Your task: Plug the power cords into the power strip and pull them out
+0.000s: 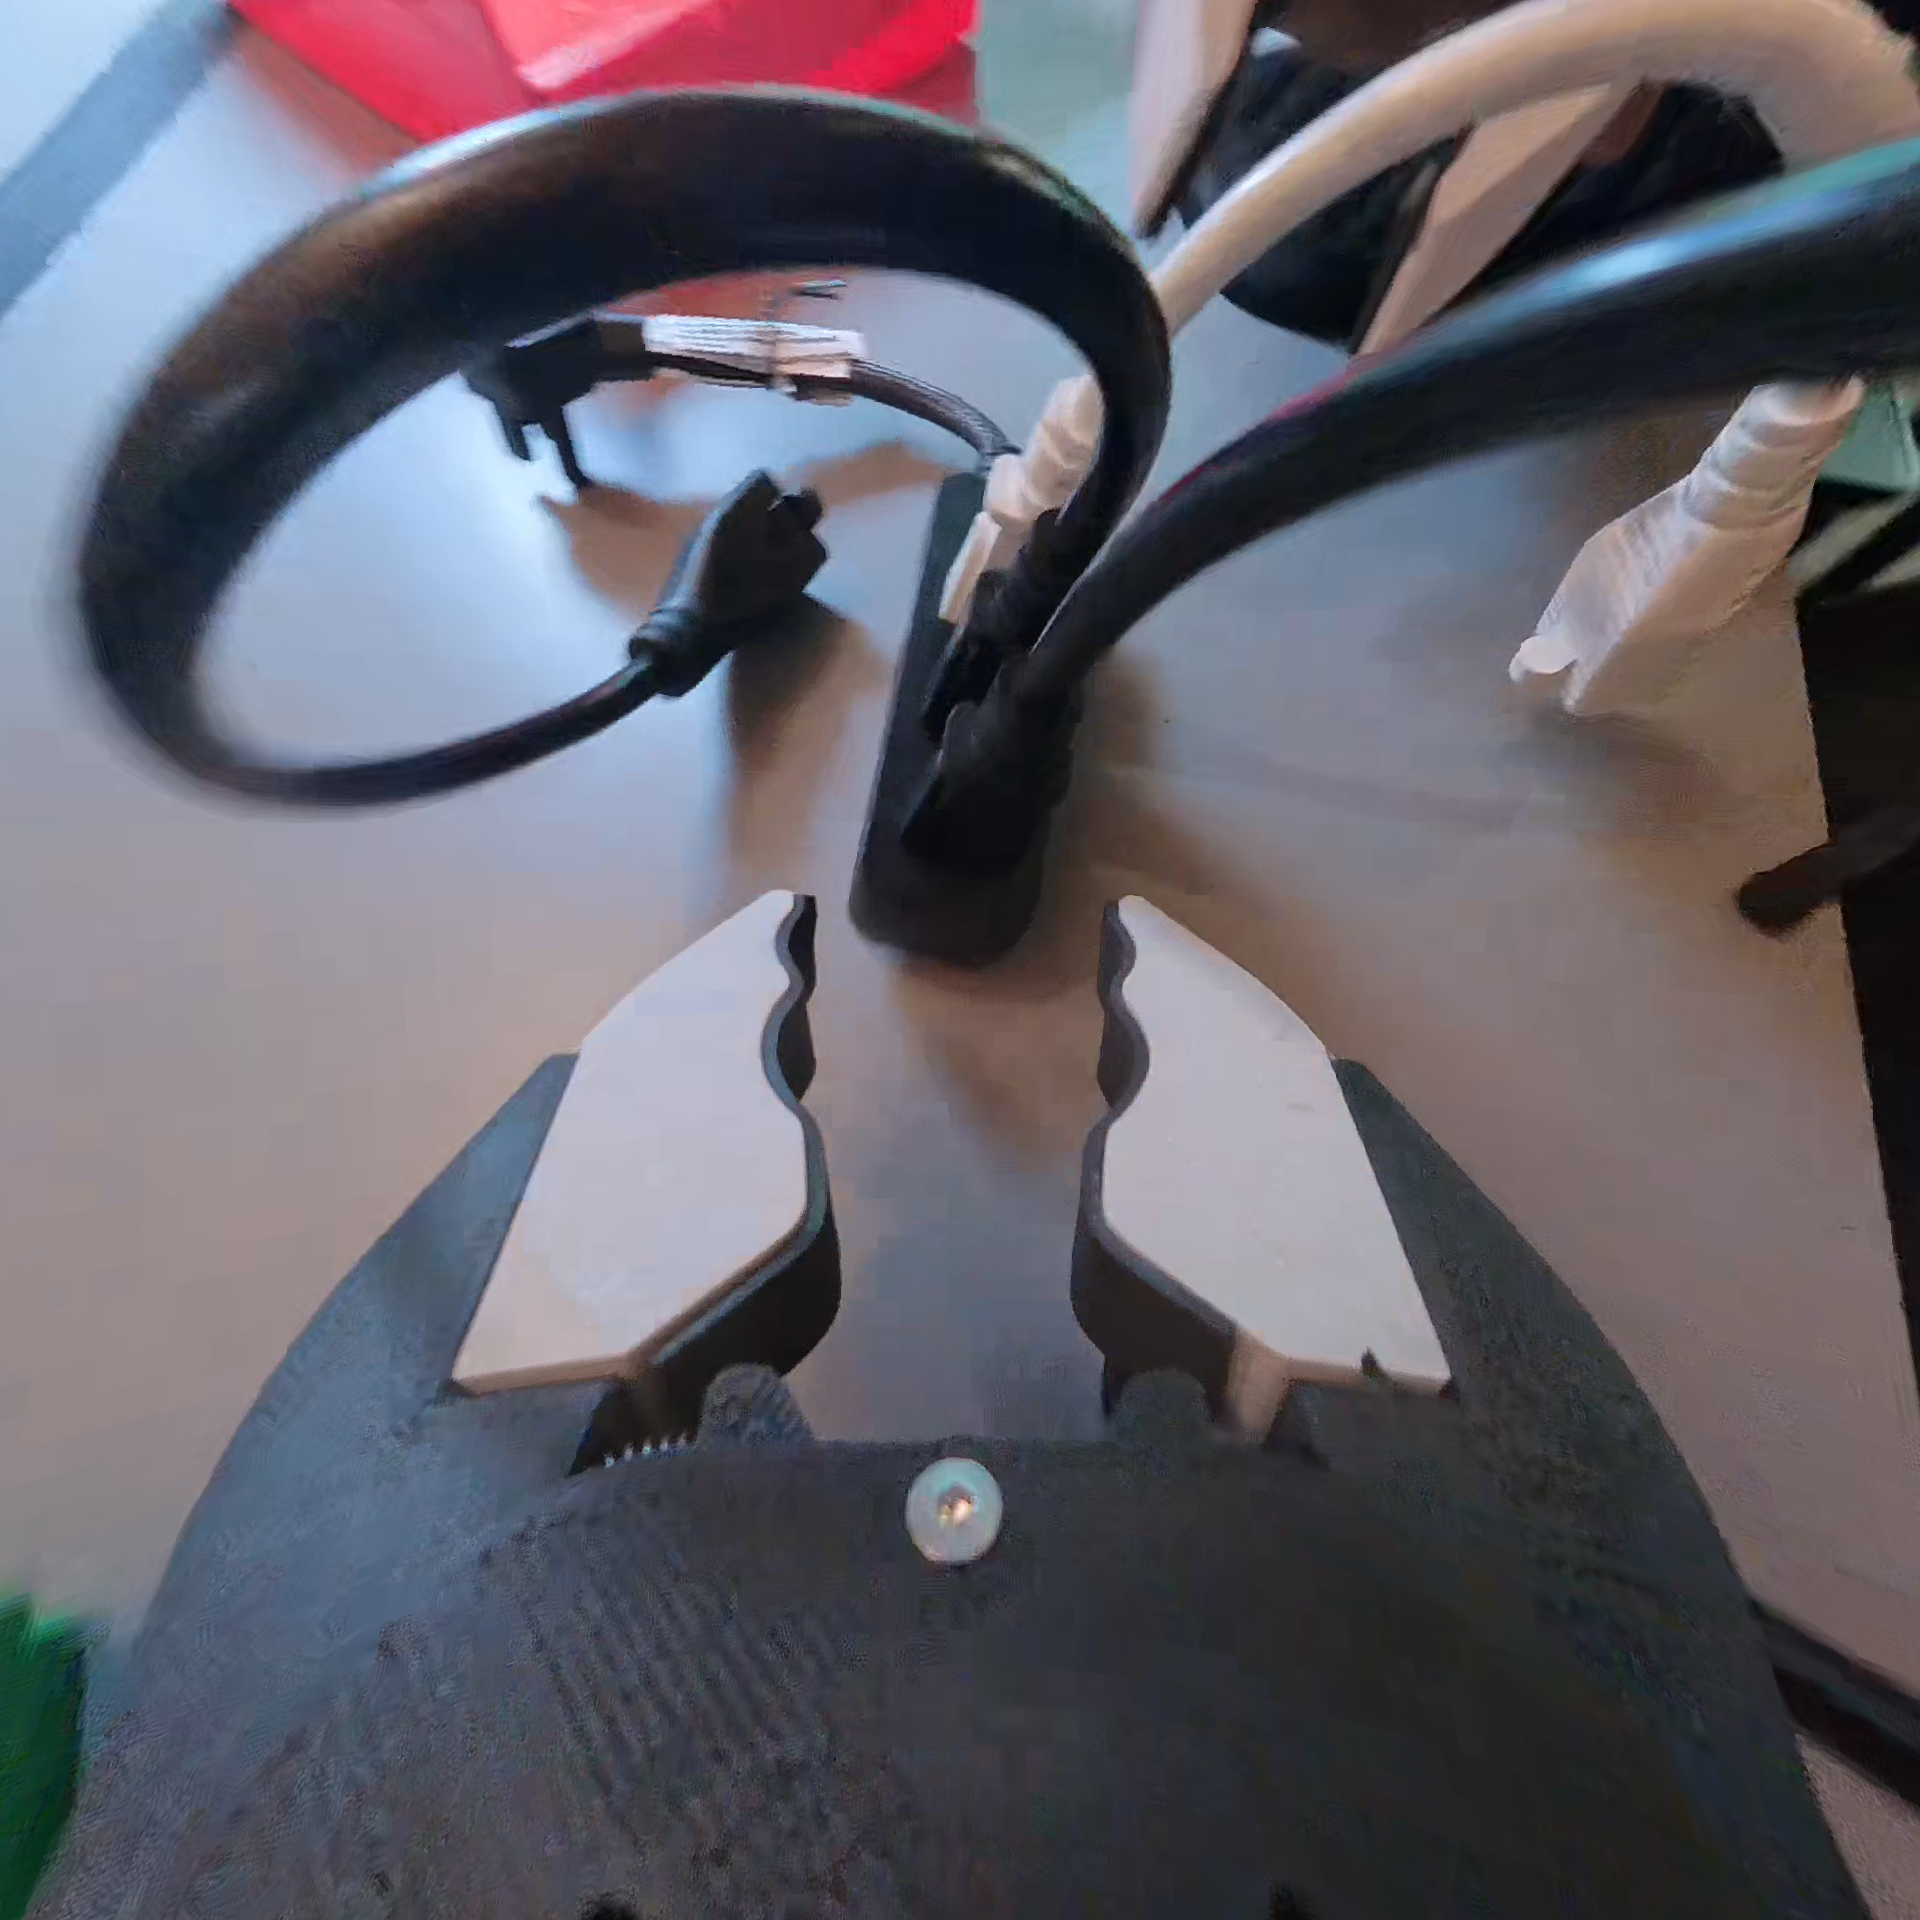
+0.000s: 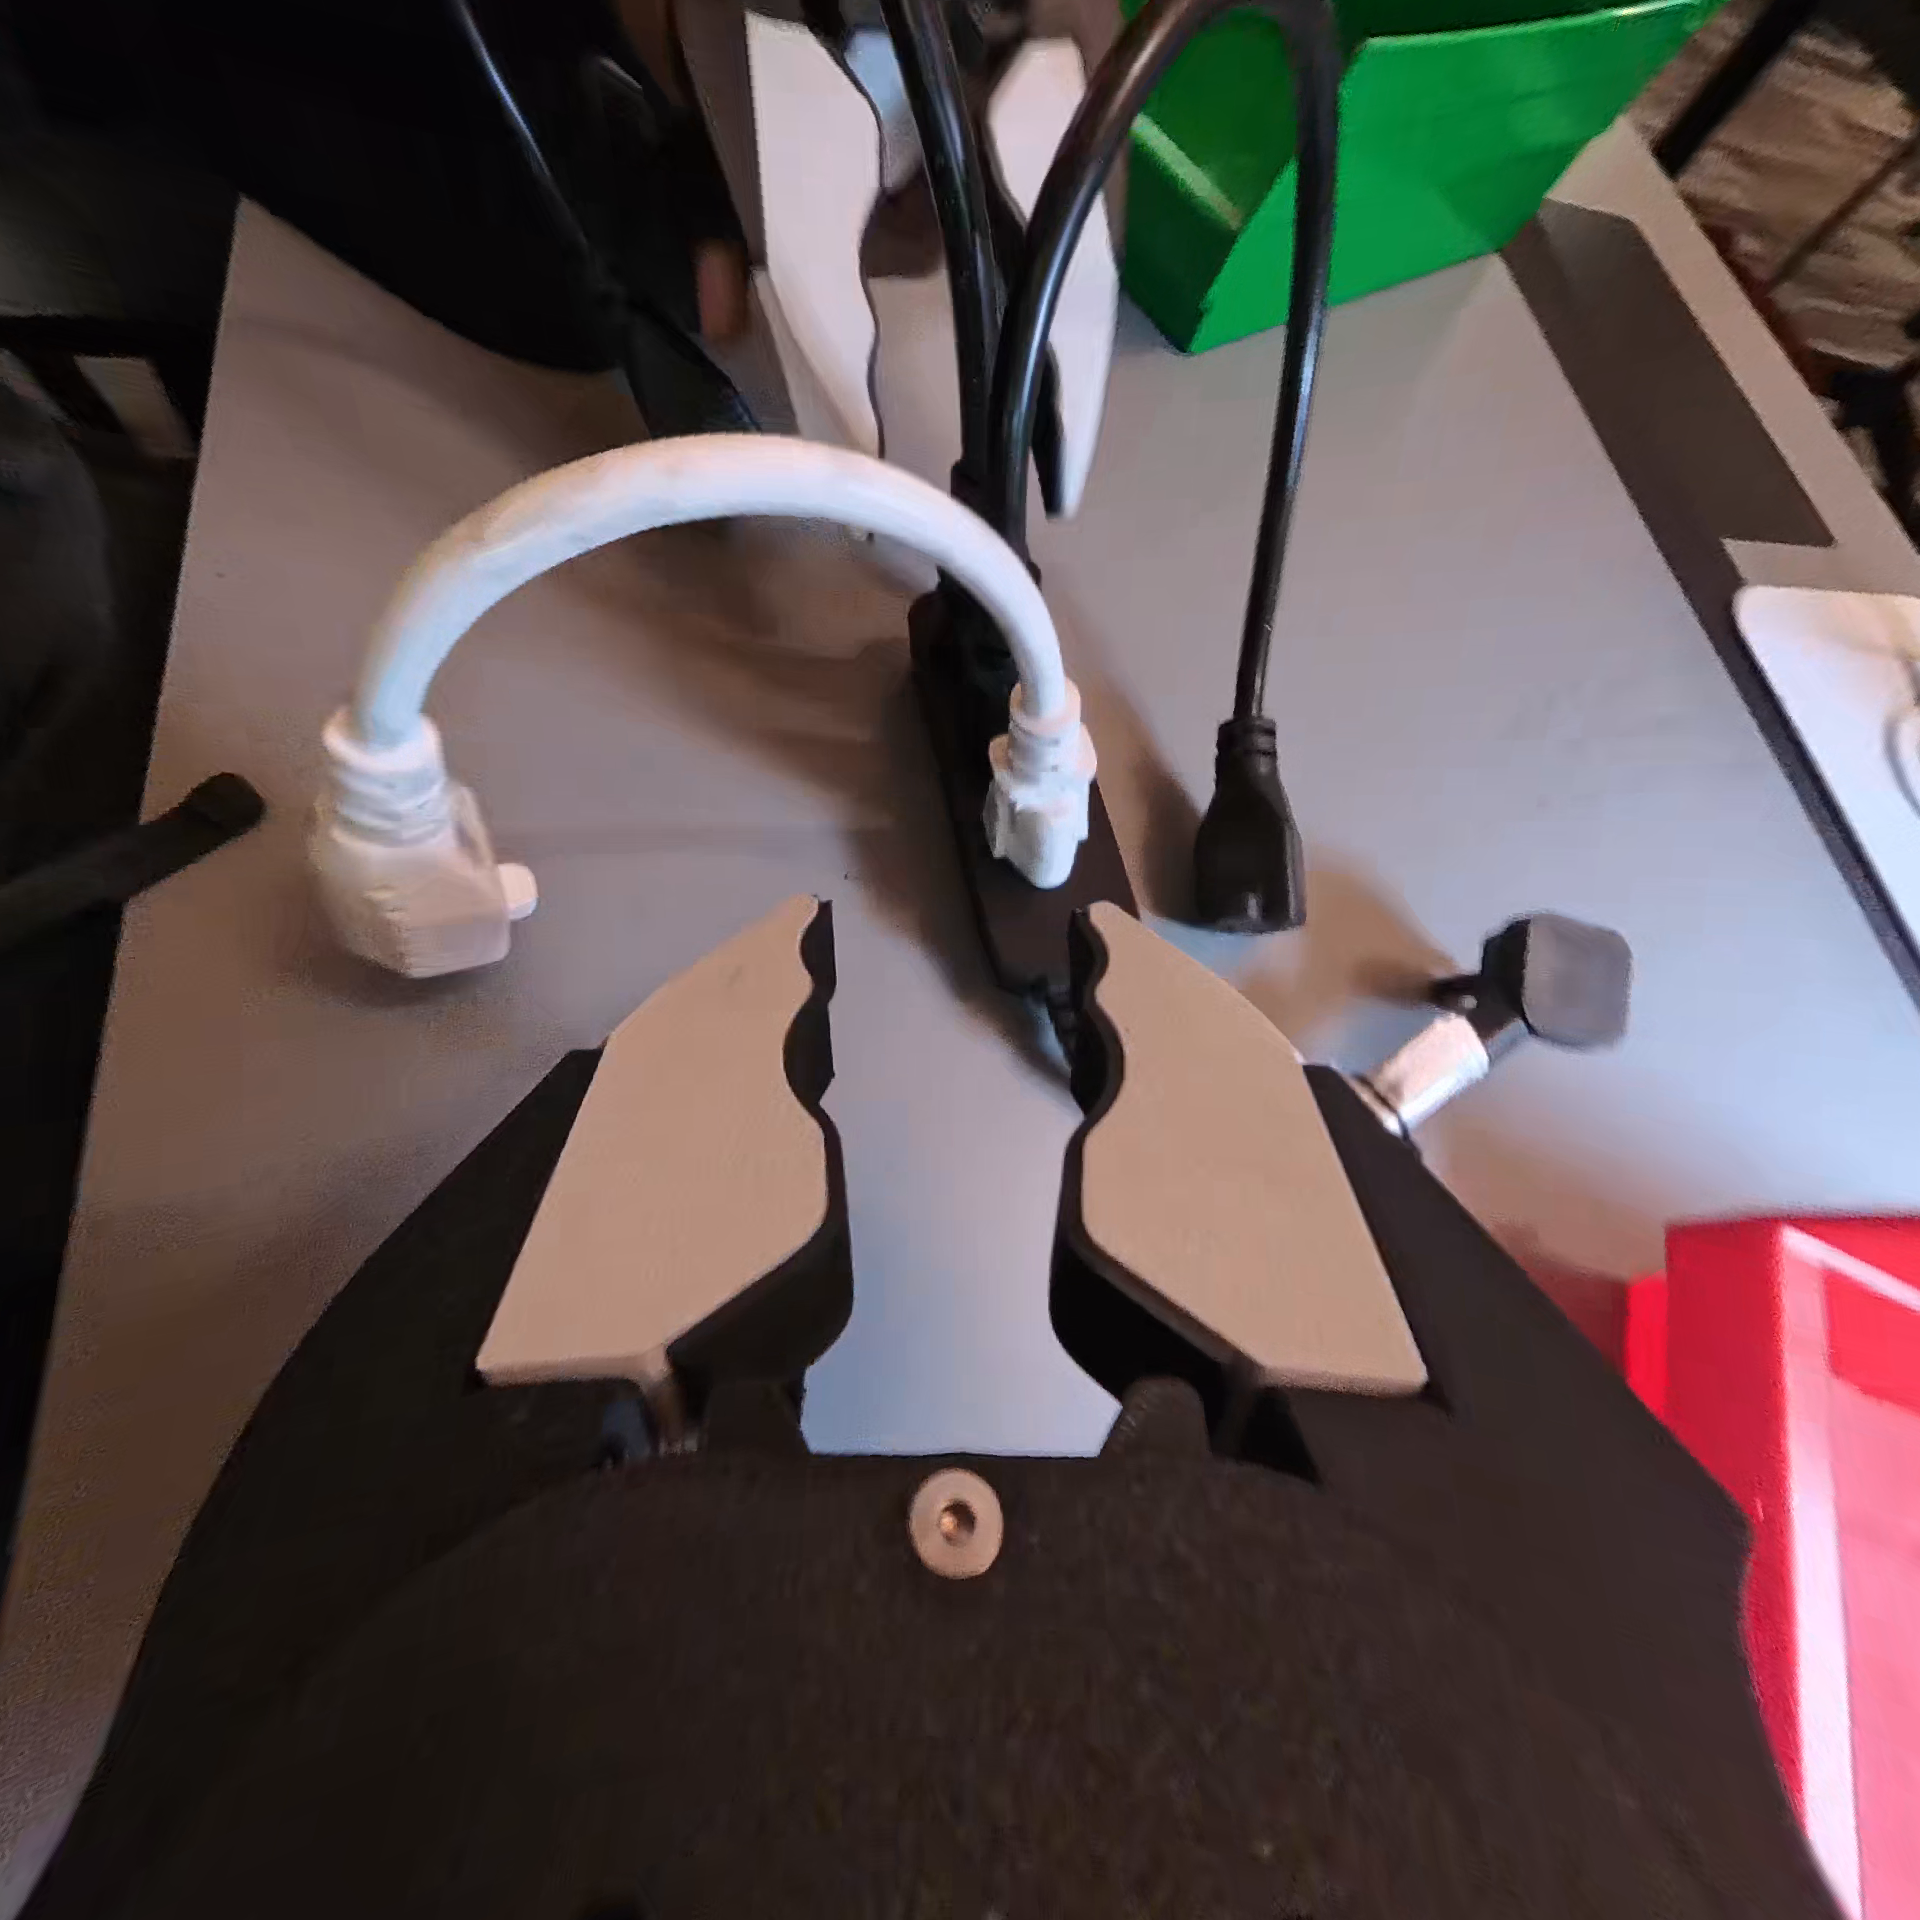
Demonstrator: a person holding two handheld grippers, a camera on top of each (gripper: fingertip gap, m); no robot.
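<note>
Left gripper (image 1: 956, 914): jaws parted, nothing between them, poised just short of the near end of the power strip (image 1: 940, 894). Fingers are black printed plastic with a ribbed grain, faced with flat pale-grey plates; the inner edges are scalloped.

Right gripper (image 2: 951, 920): likewise released and empty, jaws apart, aimed at the opposite end of the power strip (image 2: 1023, 914), where the strip's own lead exits beside the right finger.

The strip is a narrow black bar lying flat on the matte grey table (image 2: 623, 727). Three plugs appear seated in it: the white cord (image 2: 727, 483) with its ribbed moulded plug (image 2: 1034, 810), and two black cords. One black cord (image 1: 582, 197) is thick, glossy and stiff enough to hold a full loop; its free connector (image 1: 727, 582) lies on the table. The second black cord (image 1: 1455, 384) enters at the plug nearest the left gripper (image 1: 997, 769). The free end of the white cord (image 2: 416, 873) rests on the table, well apart from the strip.

Judgement: insertion looks done; the pulling-out step is in hand, none yet removed. Next move calls for one gripper to pin the strip while the other closes on a plug body, not the cable, and draws straight up.

Periphery: a red bin (image 2: 1808, 1455) and a green bin (image 2: 1434, 177) at the table edges.
</note>
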